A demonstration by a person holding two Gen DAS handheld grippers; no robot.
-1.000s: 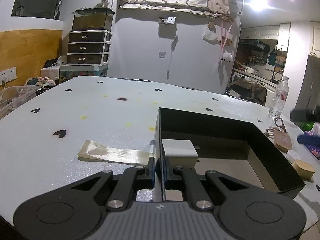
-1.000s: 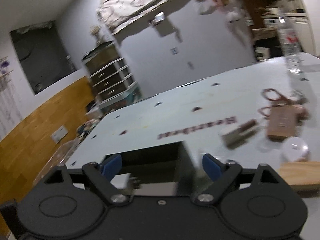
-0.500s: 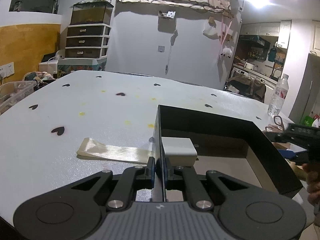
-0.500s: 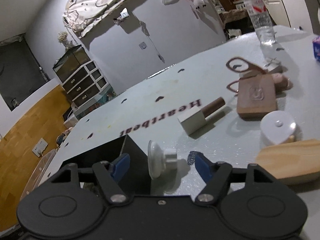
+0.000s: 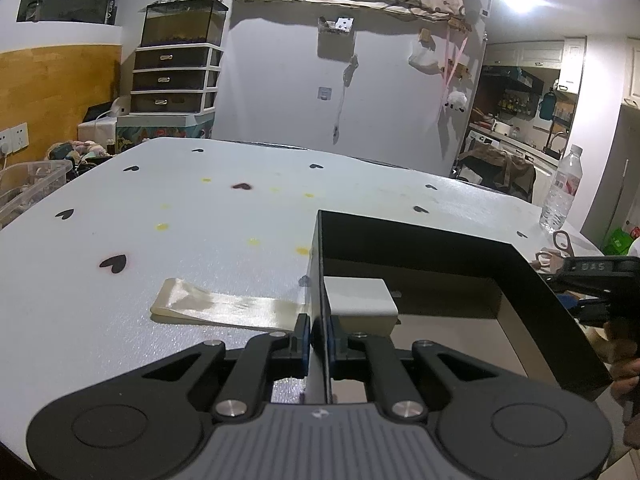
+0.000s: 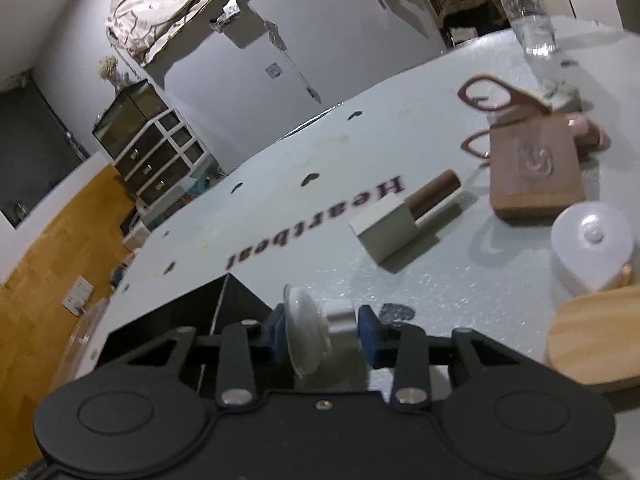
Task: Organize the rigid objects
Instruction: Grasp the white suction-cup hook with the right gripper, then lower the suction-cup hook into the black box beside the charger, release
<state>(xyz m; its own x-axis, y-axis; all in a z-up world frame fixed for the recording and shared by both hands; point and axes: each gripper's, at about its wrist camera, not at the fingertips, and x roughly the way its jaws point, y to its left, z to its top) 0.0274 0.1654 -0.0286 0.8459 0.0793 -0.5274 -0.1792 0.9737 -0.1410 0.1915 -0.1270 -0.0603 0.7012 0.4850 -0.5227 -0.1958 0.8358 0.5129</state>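
A black open box [image 5: 516,276] stands on the white table; a white block [image 5: 358,296] lies inside against its left wall. My left gripper [image 5: 319,334] is shut on the box's left wall. My right gripper [image 6: 322,334] is shut on a clear suction cup with a metal knob [image 6: 316,326], just right of the box corner [image 6: 236,300]. On the table beyond lie a white block with a brown cylinder [image 6: 404,216], a brown wooden block [image 6: 534,172], a white round piece [image 6: 590,242] and a light wooden piece [image 6: 596,334].
A folded strip of clear film [image 5: 224,306] lies left of the box. A water bottle [image 5: 560,188] and scissors [image 6: 496,94] sit at the table's far right. The right gripper shows in the left wrist view [image 5: 600,276] at the box's right side.
My right gripper has closed on the suction cup, which stood between its open fingers before. The left gripper has kept its hold on the box wall.
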